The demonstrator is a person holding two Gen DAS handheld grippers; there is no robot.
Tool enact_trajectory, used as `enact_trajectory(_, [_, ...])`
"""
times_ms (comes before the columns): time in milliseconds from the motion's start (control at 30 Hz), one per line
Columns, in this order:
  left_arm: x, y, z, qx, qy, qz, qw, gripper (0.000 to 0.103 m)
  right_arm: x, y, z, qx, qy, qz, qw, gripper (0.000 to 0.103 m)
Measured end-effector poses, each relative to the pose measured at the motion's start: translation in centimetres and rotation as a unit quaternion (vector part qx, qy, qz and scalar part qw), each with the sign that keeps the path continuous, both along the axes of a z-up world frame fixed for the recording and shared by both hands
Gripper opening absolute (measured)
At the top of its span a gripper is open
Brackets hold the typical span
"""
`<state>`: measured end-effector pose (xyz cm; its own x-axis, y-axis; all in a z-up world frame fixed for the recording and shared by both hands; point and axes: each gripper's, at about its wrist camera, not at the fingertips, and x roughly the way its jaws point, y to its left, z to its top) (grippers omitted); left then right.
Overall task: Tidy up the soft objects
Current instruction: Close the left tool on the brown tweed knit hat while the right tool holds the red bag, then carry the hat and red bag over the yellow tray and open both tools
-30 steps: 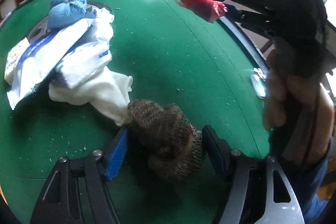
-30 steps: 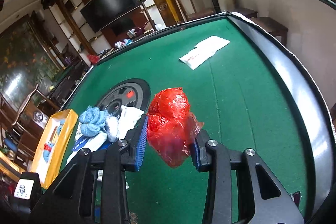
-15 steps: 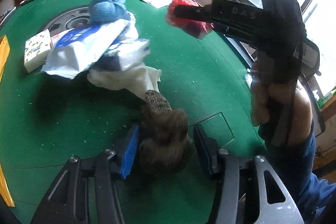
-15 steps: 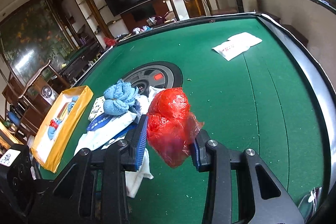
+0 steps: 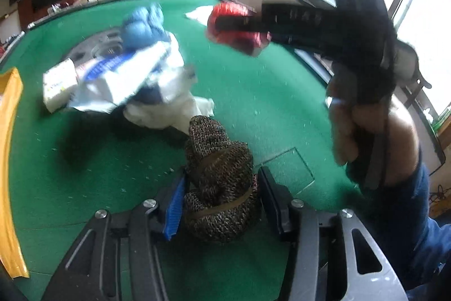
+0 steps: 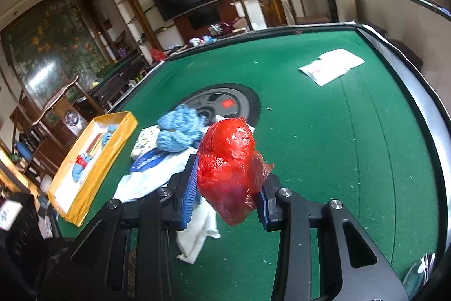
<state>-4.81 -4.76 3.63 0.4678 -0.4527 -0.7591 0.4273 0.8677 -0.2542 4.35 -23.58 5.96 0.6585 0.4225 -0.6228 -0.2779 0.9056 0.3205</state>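
Observation:
My left gripper [image 5: 220, 202] is shut on a brown knitted bundle [image 5: 218, 177] and holds it above the green table [image 5: 253, 92]. My right gripper [image 6: 225, 185] is shut on a crumpled red plastic bag [image 6: 229, 162], held in the air; it also shows in the left wrist view [image 5: 234, 28]. A pile lies on the felt: a blue knitted item [image 6: 179, 131], white cloth [image 6: 194, 233], a white and blue packet [image 5: 118, 72] and a small box [image 5: 57, 83]. A yellow tray [image 6: 112, 148] holding small soft items sits at the left.
A round grey disc [image 6: 239, 100] is set in the table's middle. White paper [image 6: 332, 66] lies far right. The table's raised rail [image 6: 422, 114] runs along the right. Chairs and shelves stand beyond the far edge.
Both grippers have risen and drawn back from the pile, each still holding its object. The yellow tray has come further into both views.

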Motion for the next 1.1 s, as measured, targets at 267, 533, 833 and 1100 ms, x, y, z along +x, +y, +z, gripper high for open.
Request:
enact_trajectory(267, [-1.8, 4.3, 2.8, -0.012, -0.044, 0.06, 0.9972, 0.05, -1.8, 3.5, 0.8, -0.022, -0.043, 0.06, 0.997, 0.035])
enact_trajectory(533, [-1.7, 9.1, 4.1, -0.021, -0.06, 0.117, 0.9911, 0.05, -3.6, 7.9, 0.0, -0.035, -0.051, 0.13, 0.99, 0.035])
enact_trajectory(833, [-2.9, 13.9, 4.6, -0.031, -0.069, 0.174, 0.9817, 0.05, -4.7, 11.7, -1.1, 0.017, -0.012, 0.182, 0.983, 0.035])
enact_trajectory(1100, [-3.5, 18.9, 5.0, -0.029, -0.08, 0.234, 0.9684, 0.05, -5.5, 18.0, -1.3, 0.04, 0.003, 0.235, 0.971, 0.036])
